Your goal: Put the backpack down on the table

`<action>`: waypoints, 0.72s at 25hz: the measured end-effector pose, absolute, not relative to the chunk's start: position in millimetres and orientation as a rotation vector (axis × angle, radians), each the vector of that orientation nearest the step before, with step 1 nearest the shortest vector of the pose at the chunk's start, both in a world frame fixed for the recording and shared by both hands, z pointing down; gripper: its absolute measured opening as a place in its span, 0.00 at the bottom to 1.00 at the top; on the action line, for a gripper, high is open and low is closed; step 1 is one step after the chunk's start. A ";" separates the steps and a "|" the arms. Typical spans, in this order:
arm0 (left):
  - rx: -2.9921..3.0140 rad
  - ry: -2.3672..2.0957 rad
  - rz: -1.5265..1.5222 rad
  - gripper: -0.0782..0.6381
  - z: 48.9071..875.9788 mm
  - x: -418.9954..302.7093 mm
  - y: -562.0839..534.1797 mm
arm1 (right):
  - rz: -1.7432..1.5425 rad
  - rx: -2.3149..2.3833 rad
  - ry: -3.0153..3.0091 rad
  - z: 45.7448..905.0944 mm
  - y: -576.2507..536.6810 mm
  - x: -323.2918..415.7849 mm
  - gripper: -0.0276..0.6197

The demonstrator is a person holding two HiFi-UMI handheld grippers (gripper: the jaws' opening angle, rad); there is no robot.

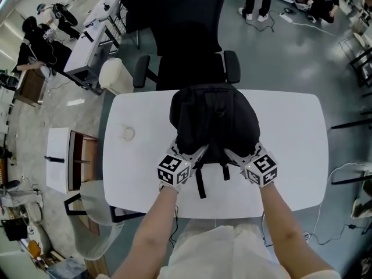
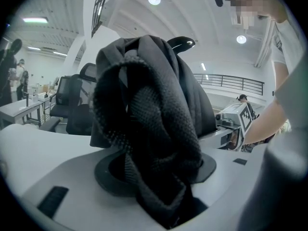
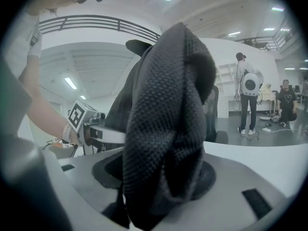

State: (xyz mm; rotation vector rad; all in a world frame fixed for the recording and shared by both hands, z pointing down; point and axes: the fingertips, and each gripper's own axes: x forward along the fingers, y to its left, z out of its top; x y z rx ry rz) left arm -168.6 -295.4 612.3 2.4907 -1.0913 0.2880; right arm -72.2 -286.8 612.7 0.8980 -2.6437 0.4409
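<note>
A black backpack rests on the white table, its loose webbing trailing toward me. My left gripper reaches in at the pack's near left corner and my right gripper at its near right corner. A padded mesh shoulder strap lies bunched across the left gripper's black pads. The other strap drapes the same way through the right gripper. Both pairs of jaws stand wide, and the straps look loose between them rather than pinched.
A black office chair stands just behind the table's far edge. A small round object lies on the table's left part. A low cabinet sits on the floor to the left. People stand in the background.
</note>
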 end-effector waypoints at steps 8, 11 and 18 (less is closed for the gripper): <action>2.479 -1.123 0.312 0.49 611.7 -174.6 -292.9 | 0.454 0.929 -2.625 613.3 -283.5 -63.2 0.48; 2.472 -1.133 0.314 0.50 610.5 -177.3 -289.5 | 0.464 0.952 -2.616 612.7 -280.6 -60.3 0.48; 2.446 -1.161 0.312 0.53 607.3 -188.8 -281.6 | 0.514 1.037 -2.598 610.2 -278.1 -49.7 0.49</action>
